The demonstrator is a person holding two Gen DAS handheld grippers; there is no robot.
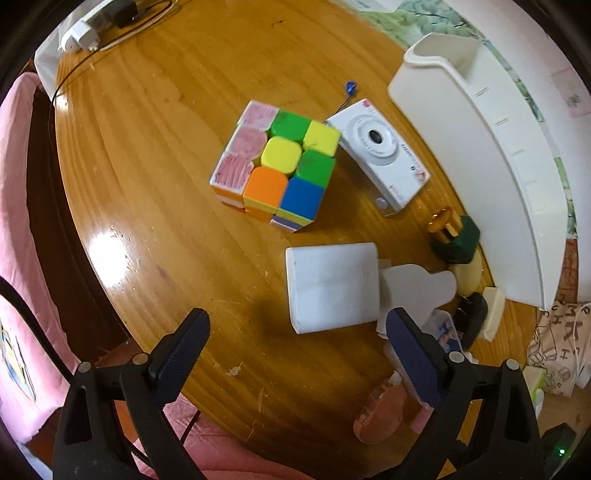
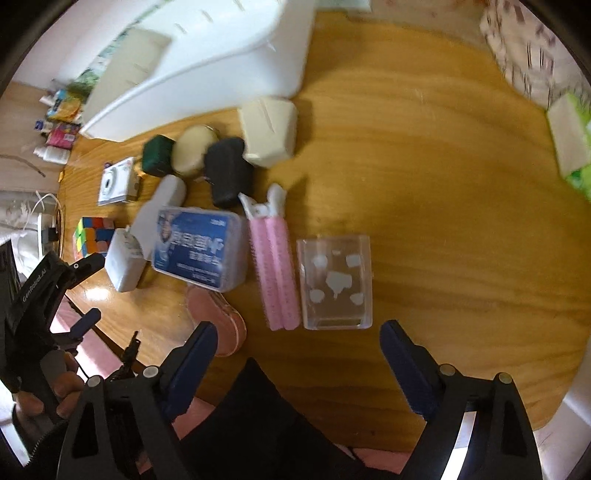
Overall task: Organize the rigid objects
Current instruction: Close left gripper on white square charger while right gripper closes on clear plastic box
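table (image 1: 155, 192): glossy wood | cube (image 1: 280, 162): glossy plastic | clear box (image 2: 334, 282): transparent plastic

a wooden table (image 1: 155, 155) is carrying a power strip (image 1: 85, 33) at its far corner, with pink fabric (image 1: 22, 206) lying beside it.

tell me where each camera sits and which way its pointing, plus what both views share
Left wrist: on the left gripper, facing steeply down at the wooden table, puzzle cube and white charger; its two open fingers show.
Right wrist: on the right gripper, facing down at the clear box and pink clip; its open fingers show, plus the hand on the other gripper.
Shared: cube, charger, toy camera, white bin.
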